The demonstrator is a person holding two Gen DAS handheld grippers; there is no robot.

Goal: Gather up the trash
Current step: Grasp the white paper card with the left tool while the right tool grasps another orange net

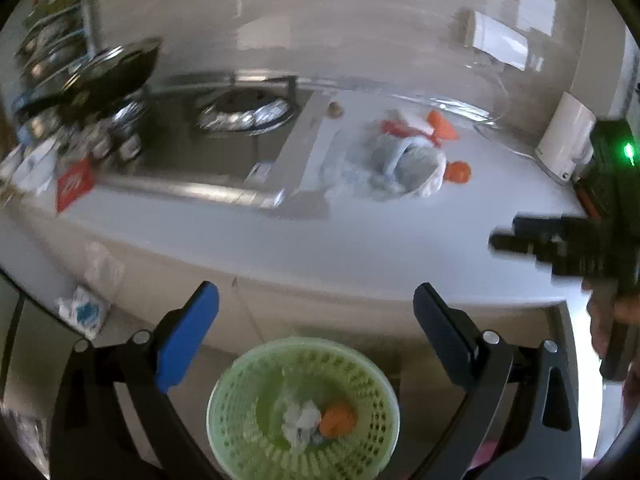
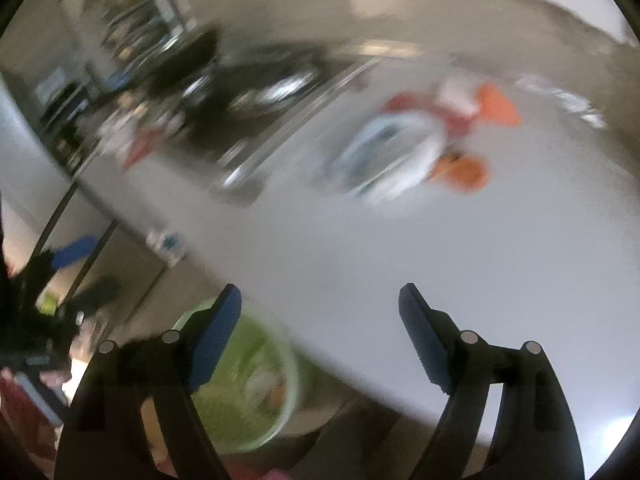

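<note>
My left tongs (image 1: 316, 300) gape wide and empty over the green basket (image 1: 248, 392) below the surface's (image 1: 280, 236) front edge. The crumpled plastic bag (image 1: 400, 164) lies mid-surface, long axis toward the back-right; light, soft, probably slippery, so I'd pinch a fold. Right tongs (image 2: 320, 304) also spread, empty.

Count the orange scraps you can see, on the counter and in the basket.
3. One orange scrap behind the crumpled plastic bag, one at its right edge, one inside the green basket. Others may hide under the bag.
</note>
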